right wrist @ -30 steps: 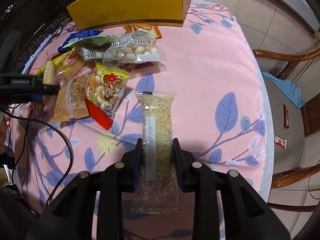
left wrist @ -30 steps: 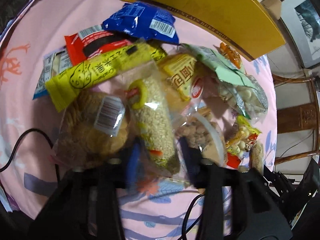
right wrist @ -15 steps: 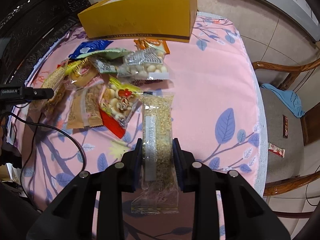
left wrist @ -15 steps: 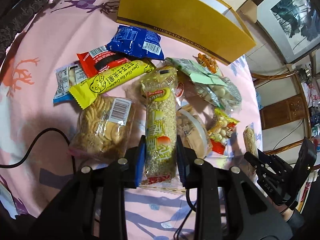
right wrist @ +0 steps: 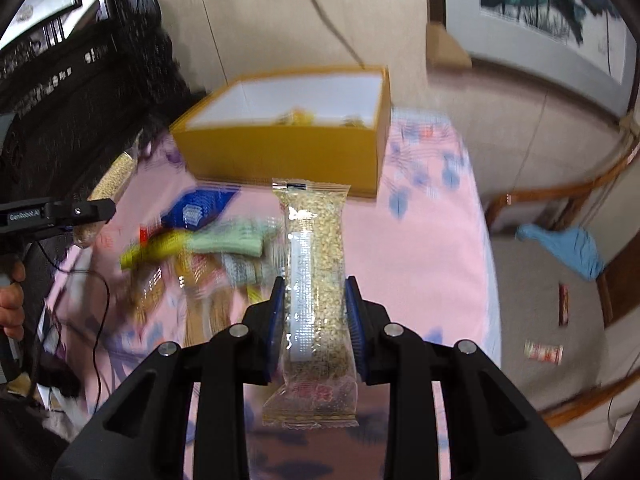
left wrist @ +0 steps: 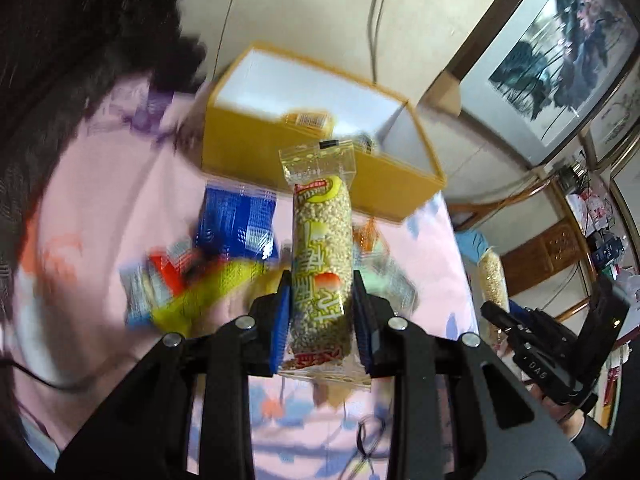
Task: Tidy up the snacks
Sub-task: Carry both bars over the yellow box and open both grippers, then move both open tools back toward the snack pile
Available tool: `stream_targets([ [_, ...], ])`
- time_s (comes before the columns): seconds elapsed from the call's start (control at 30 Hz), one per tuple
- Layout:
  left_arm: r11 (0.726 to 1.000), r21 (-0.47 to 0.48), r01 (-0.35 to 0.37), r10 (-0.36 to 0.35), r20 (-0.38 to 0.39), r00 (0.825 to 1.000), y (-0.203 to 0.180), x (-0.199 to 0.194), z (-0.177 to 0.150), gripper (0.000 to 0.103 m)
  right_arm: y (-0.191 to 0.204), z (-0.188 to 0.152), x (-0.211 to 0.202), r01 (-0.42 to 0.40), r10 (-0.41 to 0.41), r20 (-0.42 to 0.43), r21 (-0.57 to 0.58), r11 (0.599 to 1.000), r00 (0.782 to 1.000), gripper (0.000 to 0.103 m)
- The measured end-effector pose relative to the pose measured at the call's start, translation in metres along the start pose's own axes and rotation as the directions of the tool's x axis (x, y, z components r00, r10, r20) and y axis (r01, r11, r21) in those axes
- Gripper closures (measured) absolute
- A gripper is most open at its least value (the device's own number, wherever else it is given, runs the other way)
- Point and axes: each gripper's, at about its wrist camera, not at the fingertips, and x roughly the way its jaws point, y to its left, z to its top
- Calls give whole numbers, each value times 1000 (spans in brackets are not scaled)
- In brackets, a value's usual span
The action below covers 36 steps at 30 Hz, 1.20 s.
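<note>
Each hand-held gripper, left point(left wrist: 320, 308) and right point(right wrist: 315, 312), clamps a puffed-grain bar point(left wrist: 321, 268) point(right wrist: 316, 280) short of the yellow box point(right wrist: 280, 152); best carry them level over its rim before releasing.

Beige wall point(right wrist: 256, 12) with a framed ink painting point(left wrist: 556, 44) hanging at right. Grey tiled floor point(right wrist: 540, 184) below the painting; a wooden chair point(right wrist: 560, 200) bearing a blue cloth point(right wrist: 568, 248) stands near it.
</note>
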Motion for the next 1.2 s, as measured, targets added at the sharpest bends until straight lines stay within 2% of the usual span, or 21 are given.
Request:
stream_targets([
  [0.3,998,63,2,-12,146,989,-17,10,98,75,0,99,11,-4,12,168,-48,999,986,74],
  [0.47,996,89,-7,-10,187,982,-25,25,137,75,-5,142,26,2,10,226,-54,999,974,74],
  [0.6,996,86,-5,-13,206,978,-28,37,161,75,-5,161,40,0,14,246,-56,998,969,74],
  [0.83,996,90,-26,6,216,976,-24,62,183,75,-4,182,64,-6,19,256,-54,999,967,74],
  [0.93,992,91,-88,66,216,974,-21,74,189,73,-3,189,76,-5,18,255,-53,999,967,74],
  [0.97,989,84,-124,103,219,970,-21,77,191,67,-3,192,82,-5,18,243,-53,999,970,73],
  [1.0,985,72,-158,139,221,965,-21,79,192,31,-3,195,86,1,9,233,-45,999,973,65],
  [1.03,976,45,-213,198,226,954,-21,80,193,11,-3,196,86,11,-4,234,-29,1000,972,57],
  [1.07,968,28,-250,236,241,942,-21,78,193,11,-4,196,82,23,-20,244,-10,1000,970,40],
  [1.2,963,54,-264,243,248,938,-25,72,191,11,-1,192,69,26,-22,250,-14,1000,968,40],
])
